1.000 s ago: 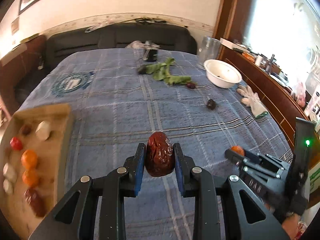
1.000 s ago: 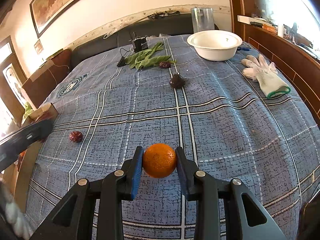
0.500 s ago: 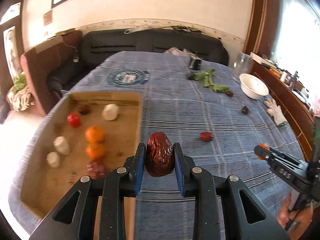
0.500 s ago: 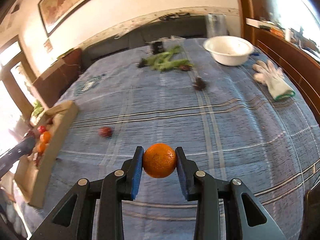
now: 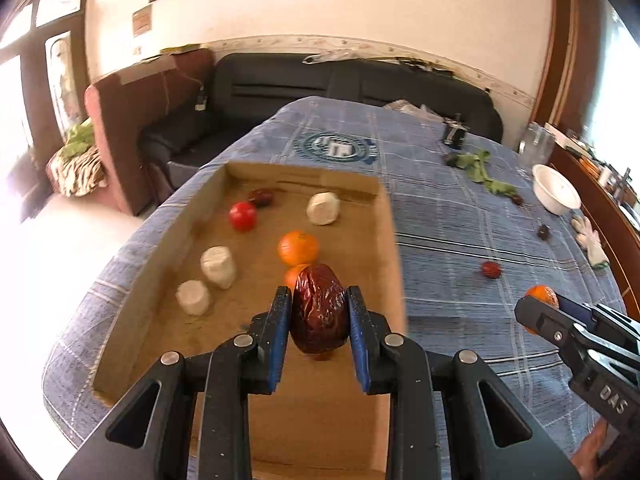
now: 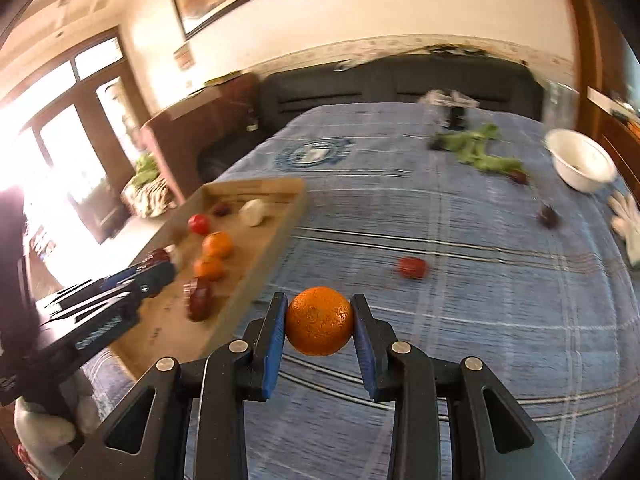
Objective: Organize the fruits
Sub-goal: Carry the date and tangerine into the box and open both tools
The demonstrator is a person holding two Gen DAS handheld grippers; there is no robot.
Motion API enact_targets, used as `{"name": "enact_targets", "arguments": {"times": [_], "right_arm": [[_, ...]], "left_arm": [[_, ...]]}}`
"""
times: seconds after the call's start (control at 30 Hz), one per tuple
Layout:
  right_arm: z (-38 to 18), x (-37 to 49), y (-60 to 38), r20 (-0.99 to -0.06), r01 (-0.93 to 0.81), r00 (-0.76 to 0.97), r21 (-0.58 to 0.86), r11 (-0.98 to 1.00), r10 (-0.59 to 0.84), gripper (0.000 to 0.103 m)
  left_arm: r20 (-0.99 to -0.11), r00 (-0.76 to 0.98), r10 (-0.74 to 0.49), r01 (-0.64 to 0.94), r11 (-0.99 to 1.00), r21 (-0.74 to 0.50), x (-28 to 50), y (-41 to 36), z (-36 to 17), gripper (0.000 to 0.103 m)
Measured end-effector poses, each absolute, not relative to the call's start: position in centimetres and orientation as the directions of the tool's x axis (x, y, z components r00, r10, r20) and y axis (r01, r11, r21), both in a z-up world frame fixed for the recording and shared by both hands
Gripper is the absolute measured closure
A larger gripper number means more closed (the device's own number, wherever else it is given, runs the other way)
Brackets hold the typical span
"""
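My left gripper (image 5: 319, 320) is shut on a wrinkled dark red date (image 5: 319, 314) and hangs over the cardboard tray (image 5: 388, 240) at the table's left side. In the tray lie two oranges (image 5: 299, 247), a red tomato (image 5: 243, 216), a dark date (image 5: 261, 197) and three white pieces (image 5: 323, 209). Between the blue pads of my right gripper (image 6: 320, 322) sits an orange (image 6: 320, 321), held shut above the blue checked cloth, right of the tray (image 6: 280, 216). In the left wrist view that right gripper (image 5: 538, 310) shows at the right edge.
A small red fruit (image 6: 413, 267) and a dark fruit (image 6: 547, 216) lie loose on the cloth. Farther back are green leaves (image 6: 476, 148), a white bowl (image 6: 582, 164), a white glove (image 6: 628, 220) and a black device (image 5: 456, 134). A dark sofa stands behind the table.
Both grippers swung left toward the tray, each keeping its fruit. The left one went from over the cloth to over the tray; the tray came into the right wrist view.
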State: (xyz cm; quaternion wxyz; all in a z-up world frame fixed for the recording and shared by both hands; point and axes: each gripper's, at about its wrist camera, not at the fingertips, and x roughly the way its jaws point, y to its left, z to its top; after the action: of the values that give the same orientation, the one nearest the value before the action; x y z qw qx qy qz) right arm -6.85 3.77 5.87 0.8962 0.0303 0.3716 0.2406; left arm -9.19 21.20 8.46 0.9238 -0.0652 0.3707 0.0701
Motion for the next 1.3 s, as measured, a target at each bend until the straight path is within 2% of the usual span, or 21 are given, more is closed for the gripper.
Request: {"name": "enact_targets", "arguments": {"times": [0.57,1.03,1.1,1.17,1.3], "right_arm": [[3.8,-7.2,15.8,-0.709,-0.597,0.469,0.186,0.781,0.527,0.067],[1.0,-7.7,18.7,-0.751,-0.633,0.426,0.151,0.760,0.504,0.067],[0.7,-7.5,18.8,-0.755,-0.631,0.419,0.156,0.760,0.503,0.067],[0.5,-7.5,18.7,-0.757,-0.631,0.412,0.165,0.758,0.507,0.067],[0.4,-7.6,18.8,-0.763,-0.633,0.390,0.184,0.752,0.515,0.067]], "left_arm": [[-0.738,0.660,0.136,-0.346,0.928,-0.139,-10.1,30.4,5.3,0.076],[-0.768,0.629,0.124,-0.349,0.927,-0.136,-9.0,30.6,3.6,0.076],[-0.768,0.627,0.127,-0.354,0.925,-0.136,-8.9,30.6,3.6,0.072],[-0.765,0.630,0.131,-0.359,0.923,-0.138,-9.0,30.6,3.8,0.060],[-0.760,0.635,0.137,-0.359,0.924,-0.133,-9.4,30.5,4.3,0.055]]}}
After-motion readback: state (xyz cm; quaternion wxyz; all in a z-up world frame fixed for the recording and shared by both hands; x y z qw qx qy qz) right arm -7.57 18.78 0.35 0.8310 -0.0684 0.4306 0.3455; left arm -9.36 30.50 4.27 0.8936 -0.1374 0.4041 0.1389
